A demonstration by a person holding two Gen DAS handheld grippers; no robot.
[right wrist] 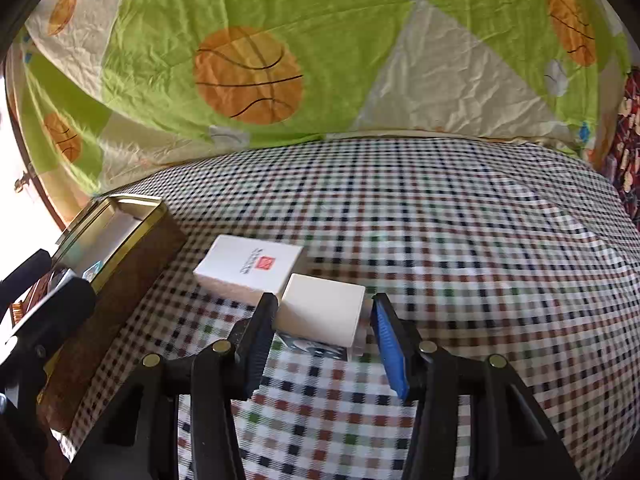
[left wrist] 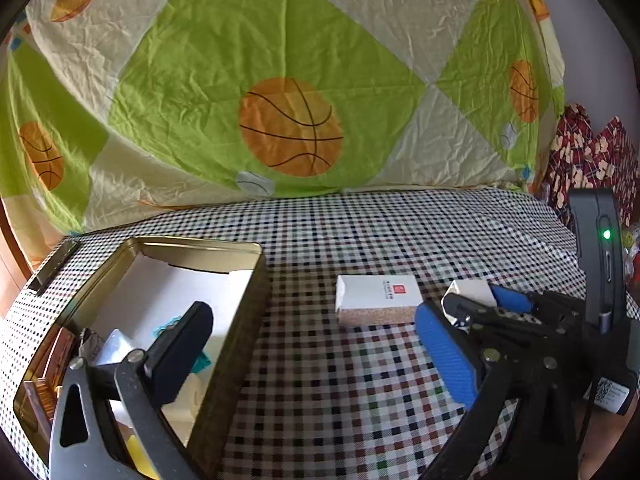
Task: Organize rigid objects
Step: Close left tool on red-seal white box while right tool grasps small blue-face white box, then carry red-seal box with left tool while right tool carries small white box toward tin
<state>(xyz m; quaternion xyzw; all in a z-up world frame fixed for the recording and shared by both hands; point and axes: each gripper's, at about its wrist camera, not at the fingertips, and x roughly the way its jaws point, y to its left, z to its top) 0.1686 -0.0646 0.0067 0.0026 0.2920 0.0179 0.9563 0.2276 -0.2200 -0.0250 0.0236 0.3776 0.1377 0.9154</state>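
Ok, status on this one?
Left tool open, empty, straddling tin wall. Right tool around small white box, not clamped. Logo box crowding close beside it.

Open tin [left wrist: 240, 272]: far-left obstacle on the bench [right wrist: 480, 240], walls raised, interior partly filled. Just right of the tin: white carton with red mark [right wrist: 248, 266], then small white box [right wrist: 320, 314], close together. Right of the small box: bare checked cloth, free passage. Behind everything: quilt [left wrist: 280, 80] blocks.
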